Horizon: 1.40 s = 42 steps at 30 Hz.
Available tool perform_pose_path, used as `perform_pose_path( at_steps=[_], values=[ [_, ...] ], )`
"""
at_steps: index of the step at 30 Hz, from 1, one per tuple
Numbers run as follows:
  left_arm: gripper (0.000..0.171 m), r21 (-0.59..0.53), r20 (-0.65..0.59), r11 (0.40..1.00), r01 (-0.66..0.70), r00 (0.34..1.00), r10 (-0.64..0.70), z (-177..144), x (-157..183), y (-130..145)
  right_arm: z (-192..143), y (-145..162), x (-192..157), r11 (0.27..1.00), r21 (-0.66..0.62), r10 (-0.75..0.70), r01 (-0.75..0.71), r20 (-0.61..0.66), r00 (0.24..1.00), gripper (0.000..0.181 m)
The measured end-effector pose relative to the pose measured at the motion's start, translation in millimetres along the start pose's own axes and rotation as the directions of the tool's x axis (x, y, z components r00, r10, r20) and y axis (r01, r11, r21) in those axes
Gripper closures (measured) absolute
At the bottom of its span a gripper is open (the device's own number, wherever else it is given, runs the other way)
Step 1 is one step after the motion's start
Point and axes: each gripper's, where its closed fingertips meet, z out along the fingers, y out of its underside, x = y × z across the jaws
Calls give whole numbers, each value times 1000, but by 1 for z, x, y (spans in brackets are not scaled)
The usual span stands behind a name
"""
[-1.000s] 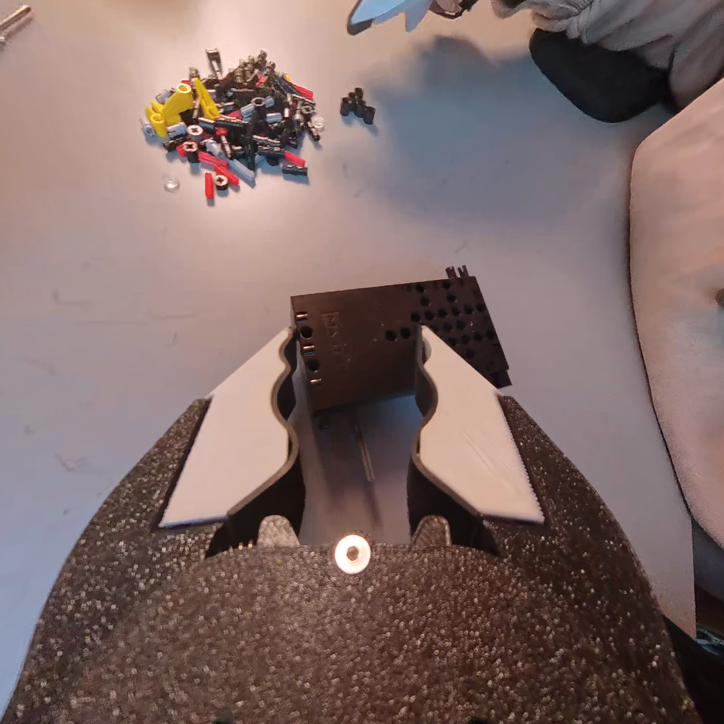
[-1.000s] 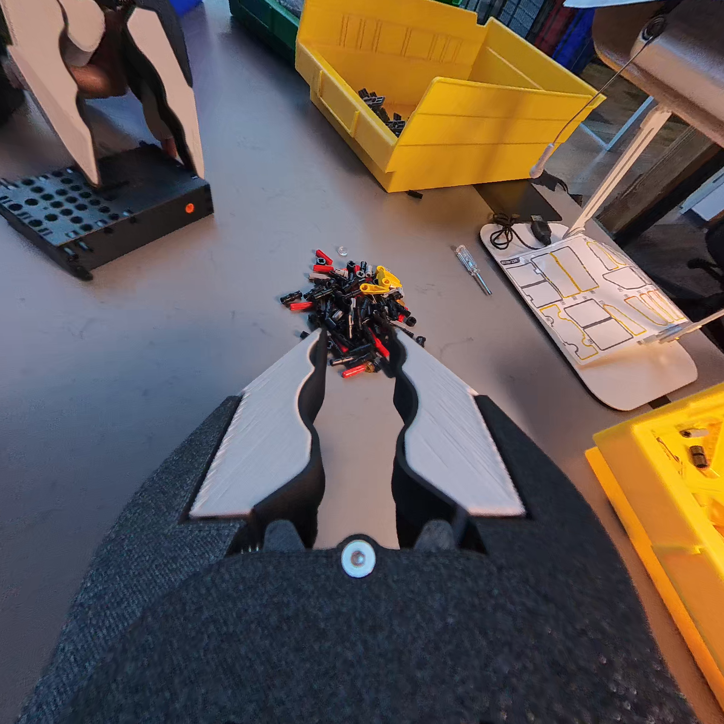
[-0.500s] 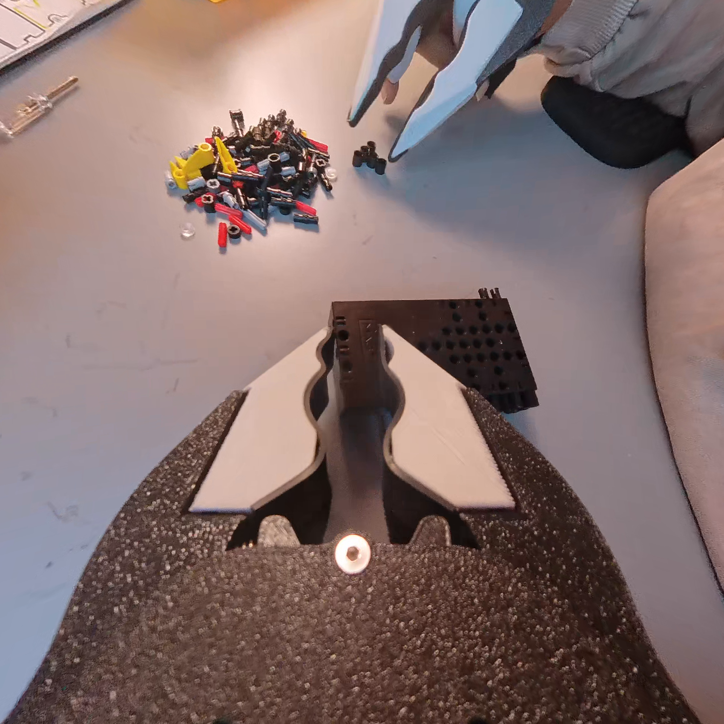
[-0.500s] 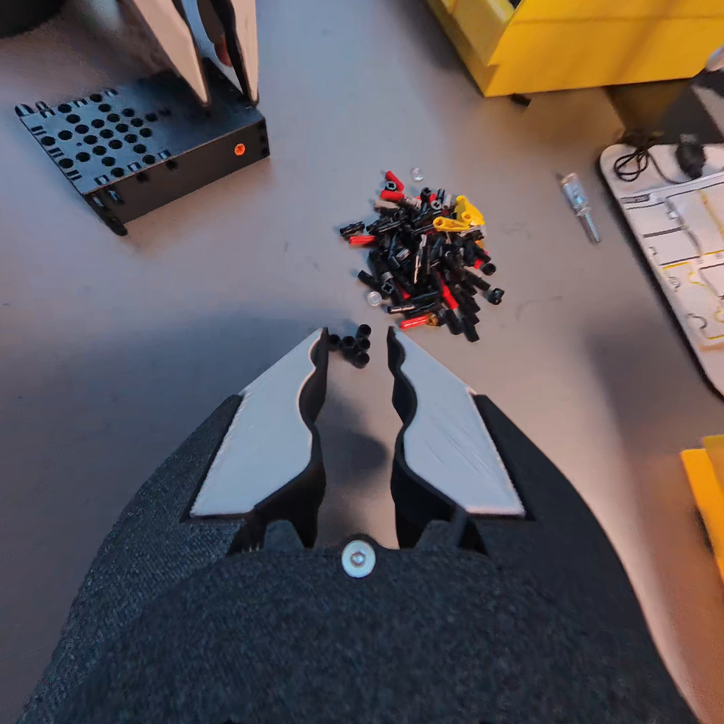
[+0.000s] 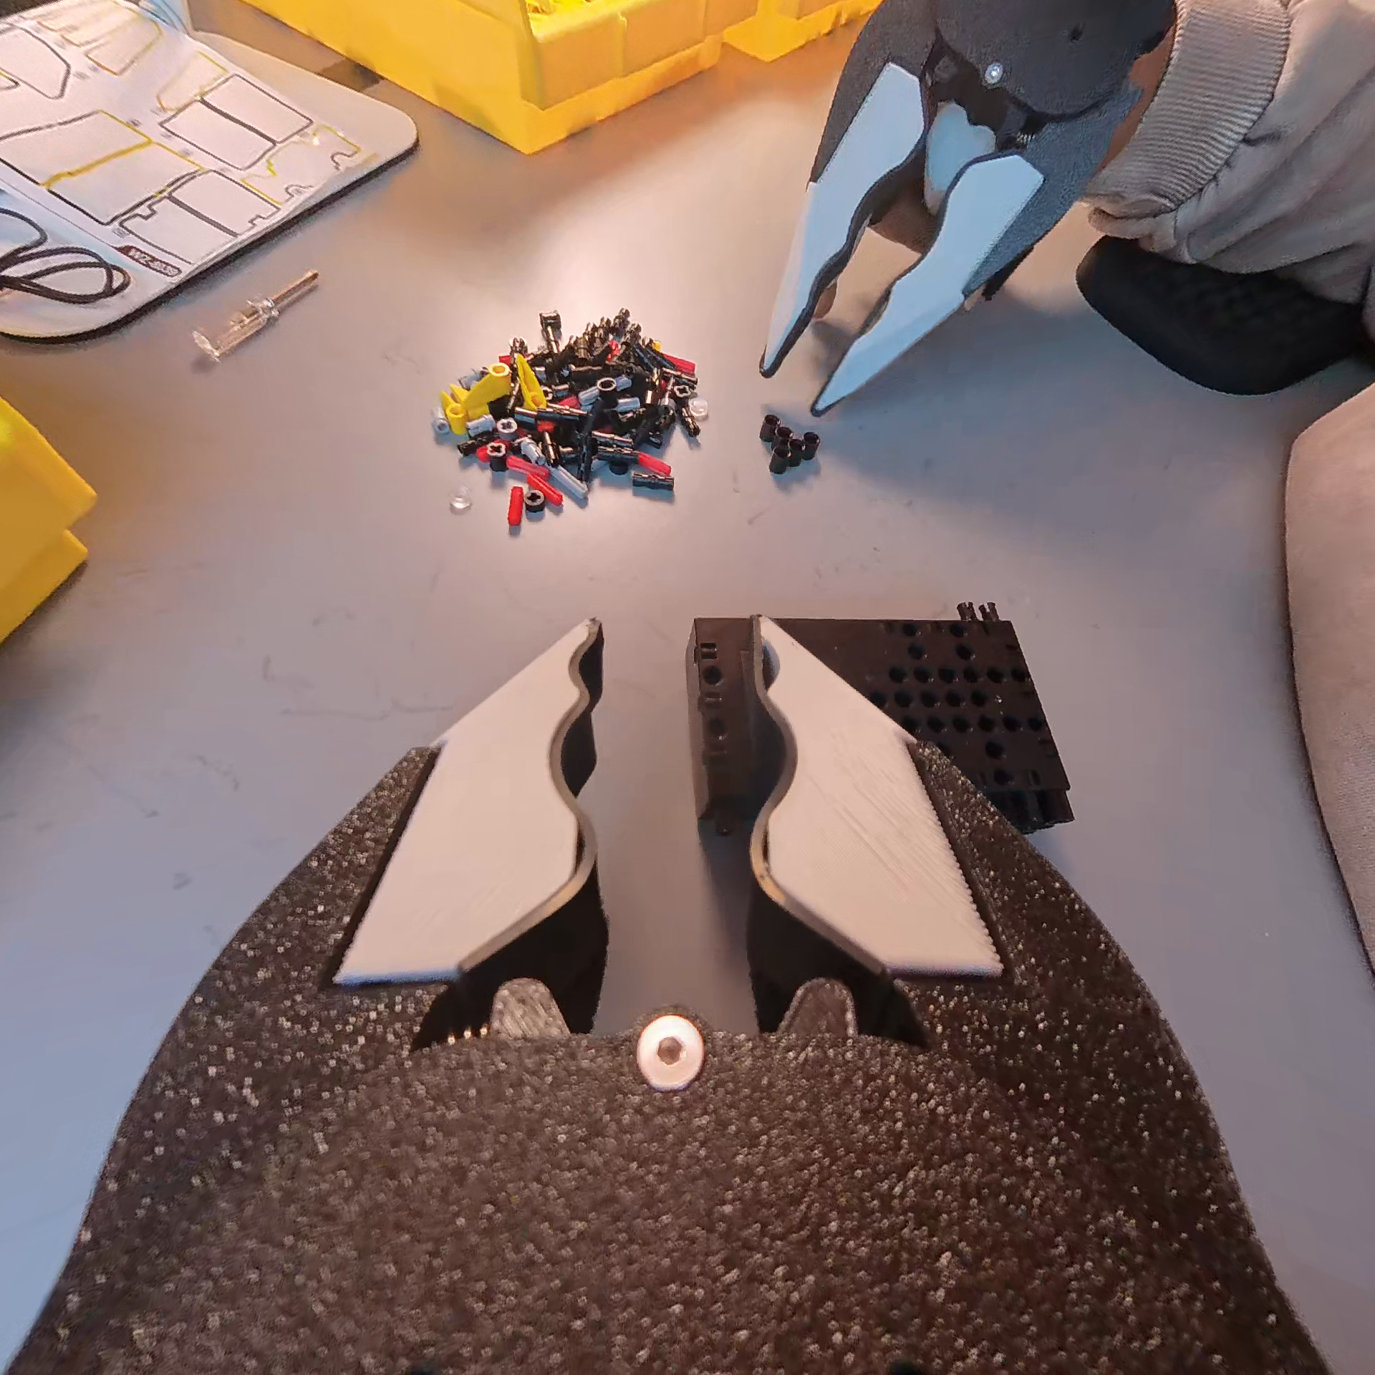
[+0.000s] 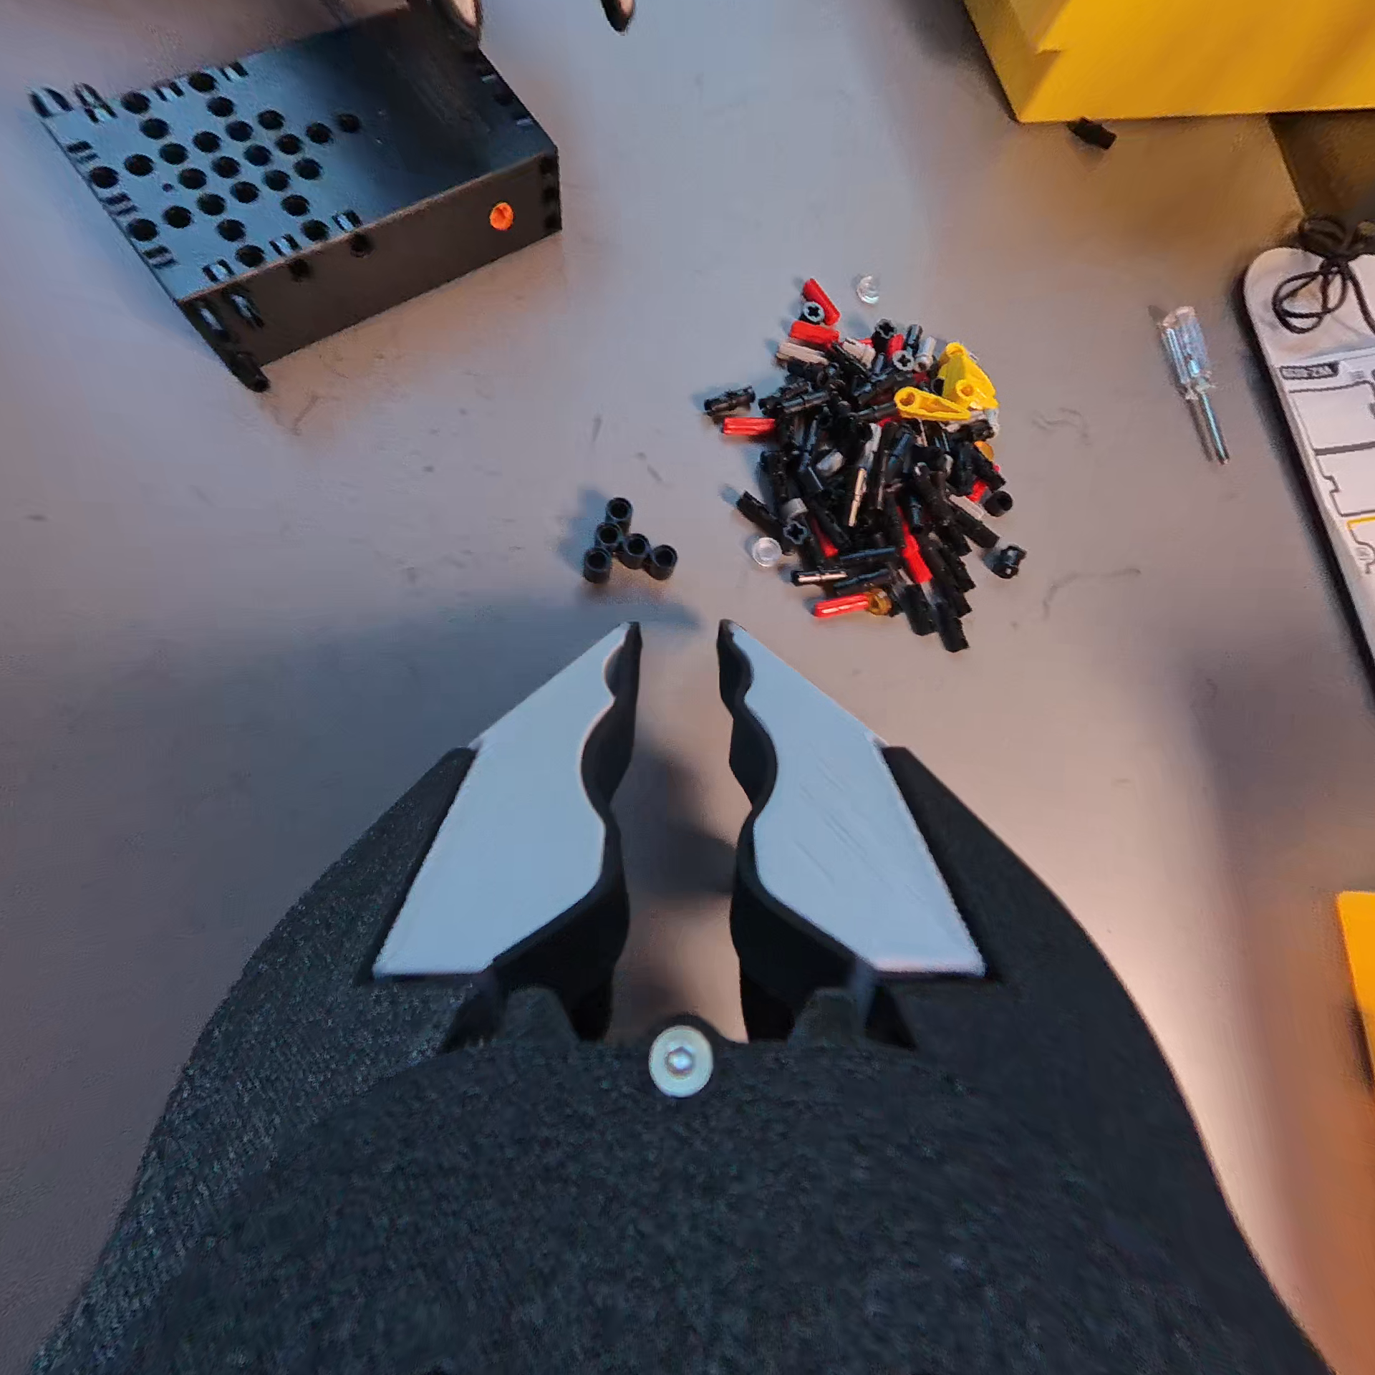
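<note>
My left gripper (image 5: 675, 625) is open and empty. A black perforated block (image 5: 937, 707) lies on the grey table; its left end sits just inside my right finger, apart from my left finger. The block also shows in the right wrist view (image 6: 297, 186). My right gripper (image 6: 678, 629) is open with a narrow gap and empty, its tips just short of a small cluster of black bushings (image 6: 629, 550). The left wrist view shows this gripper (image 5: 792, 388) tilted down over the cluster (image 5: 790, 446). A pile of small black, red and yellow parts (image 6: 870, 476) lies beside it.
Yellow bins stand at the back (image 5: 565, 67) and left (image 5: 30, 521). A white diagram board (image 5: 149, 149) and a clear-handled tool (image 5: 253, 316) lie at the back left. A grey cushion (image 5: 1332, 632) borders the right edge. A sleeved arm (image 5: 1265, 111) holds the right gripper. From my left tips it is roughly 6 centimetres to the black perforated block (image 5: 937, 707); from my right, 15 centimetres. My right wrist view (image 6: 248, 182) looks at it from another angle.
My left gripper closed in on the block's end, then opened and shifted left off it. My right gripper moved from the pile to the black cluster, then drew back short of it.
</note>
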Motion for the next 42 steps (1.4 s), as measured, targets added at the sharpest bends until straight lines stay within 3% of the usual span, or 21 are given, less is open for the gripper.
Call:
perform_pose_path(
  at_steps=[3,6,11,23,31,36,42],
  values=[
    [132,-14,5,1000,-9,1000,9,3,0,2,1,-15,-11,998,63,19,-22,50,999,151],
    [132,-22,3,1000,-21,1000,21,4,2,3,12,-17,-13,997,20,73,-74,41,996,145],
    [132,-18,10,999,-33,999,33,4,2,2,17,-13,-11,996,-63,68,-68,-2,998,175],
    [132,35,55,998,-46,998,44,0,-5,-7,0,-22,-2,997,44,70,-69,-13,997,176],
    [132,84,88,995,-52,995,44,-4,-9,-15,-51,-17,69,979,171,153,-112,-254,955,175],
    [132,92,94,995,-44,995,35,-3,-11,-16,-101,24,137,957,221,276,-189,-488,828,175],
    [132,91,99,995,-39,995,30,-2,-12,-16,-134,62,194,935,253,355,-250,-635,686,175]
  ],
)
